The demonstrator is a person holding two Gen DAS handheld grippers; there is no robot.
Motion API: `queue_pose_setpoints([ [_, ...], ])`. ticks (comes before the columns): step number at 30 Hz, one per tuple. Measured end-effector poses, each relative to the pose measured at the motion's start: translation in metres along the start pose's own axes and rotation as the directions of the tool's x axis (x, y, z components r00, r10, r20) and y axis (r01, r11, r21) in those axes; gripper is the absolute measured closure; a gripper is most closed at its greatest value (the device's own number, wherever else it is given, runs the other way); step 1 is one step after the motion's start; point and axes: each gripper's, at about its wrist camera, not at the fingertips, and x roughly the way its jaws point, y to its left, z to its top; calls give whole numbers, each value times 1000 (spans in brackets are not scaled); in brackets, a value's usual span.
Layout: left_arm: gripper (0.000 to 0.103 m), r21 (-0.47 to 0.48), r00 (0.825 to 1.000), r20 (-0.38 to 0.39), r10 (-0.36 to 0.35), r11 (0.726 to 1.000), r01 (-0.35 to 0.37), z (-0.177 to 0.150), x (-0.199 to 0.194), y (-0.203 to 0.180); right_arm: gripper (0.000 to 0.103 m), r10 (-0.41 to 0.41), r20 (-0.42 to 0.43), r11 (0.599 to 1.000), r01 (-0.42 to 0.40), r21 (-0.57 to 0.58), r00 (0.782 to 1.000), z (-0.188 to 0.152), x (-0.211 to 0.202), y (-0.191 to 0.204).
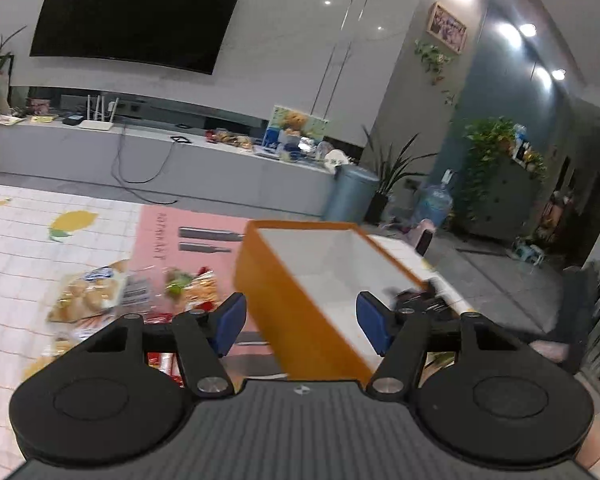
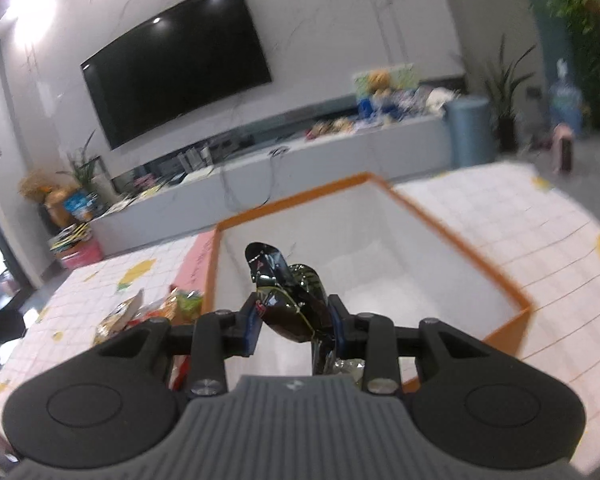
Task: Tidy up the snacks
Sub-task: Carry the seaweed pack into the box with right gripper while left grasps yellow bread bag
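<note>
The glossy black snack packet [image 2: 288, 296] is standing long-axis upright, pinched in the right gripper [image 2: 294, 320], hanging over the near edge of the orange, white-lined box [image 2: 452, 236]. The left gripper [image 1: 300, 320] is gaping wide, carrying nothing, with crinkly snack bags [image 1: 92, 292] lying to its left.

Desk [image 2: 500, 216] is covered with a white grid-patterned cloth printed with yellow lemons [image 1: 74, 222]. A pink mat [image 1: 204, 232] is laid over part of the cloth. An orange box with white inside [image 2: 452, 236] is set on the desk, touching the pink mat. A heap of snack packets [image 1: 96, 292] is spread just beside the box's left side; single packets are too blurred to be told apart.
</note>
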Motion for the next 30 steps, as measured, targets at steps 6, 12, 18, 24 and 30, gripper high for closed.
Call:
queue_pose_setpoints([
  [6,36,6,990,-134,52,999,-52,-20,41,14,70,-13,-95,998,7,-57,995,-5,32,9],
  [12,12,267,947,-319,34,962,55,-58,69,11,70,-30,-158,998,21,-59,987,-3,51,11],
  [18,4,613,927,-372,40,761,213,-92,98,-16,70,-39,-166,998,30,-54,985,-4,52,10],
  [24,0,621,892,-444,89,747,235,-101,142,-17,70,-46,-166,998,38,-48,985,-3,51,6],
  [30,0,492,891,-452,44,845,208,-111,160,-3,70,-47,-166,998,39,-54,985,-4,52,7],
])
